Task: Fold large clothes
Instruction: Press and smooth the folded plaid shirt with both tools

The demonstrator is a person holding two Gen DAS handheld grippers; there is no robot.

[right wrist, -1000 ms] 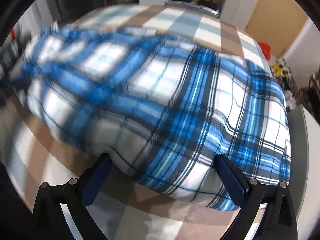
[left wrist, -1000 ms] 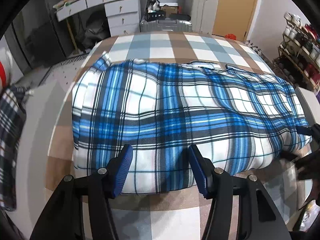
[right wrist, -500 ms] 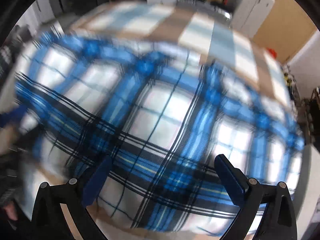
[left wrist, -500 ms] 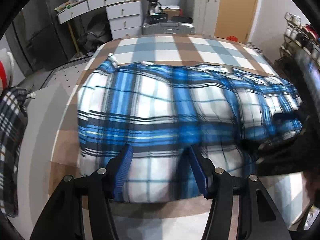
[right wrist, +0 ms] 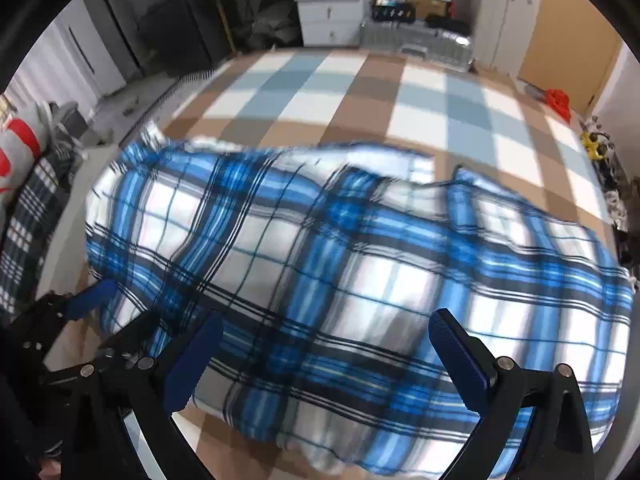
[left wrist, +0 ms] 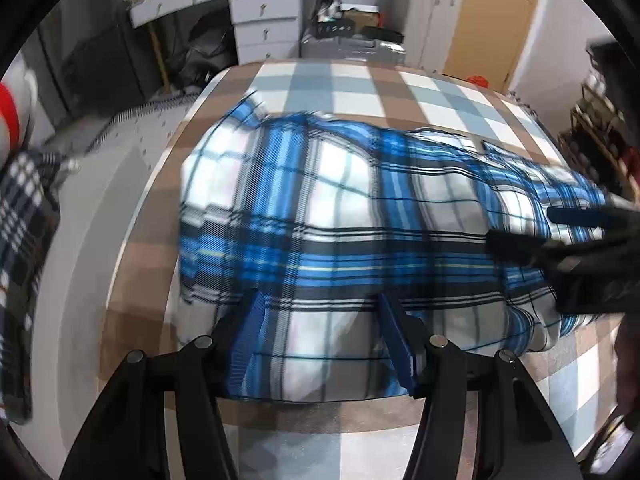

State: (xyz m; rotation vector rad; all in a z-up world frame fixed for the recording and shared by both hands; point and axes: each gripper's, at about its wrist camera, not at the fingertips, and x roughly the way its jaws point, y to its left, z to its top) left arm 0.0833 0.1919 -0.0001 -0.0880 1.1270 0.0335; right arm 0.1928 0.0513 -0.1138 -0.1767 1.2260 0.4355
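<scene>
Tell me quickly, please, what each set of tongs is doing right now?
Left tongs: open, straddling the near edge of the blue plaid garment, no grip.
Right tongs: open over the garment, holding nothing.

Bright, motion-blurred, fisheye-warped edges.

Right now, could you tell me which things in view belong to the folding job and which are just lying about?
Belongs to the job:
- blue plaid garment, spread on the checked table
- left gripper, jaws apart over its near edge
- right gripper, jaws apart above it

Just lying about:
- dark plaid cloth off the table's left side
- white drawers
- red object on the floor
</scene>
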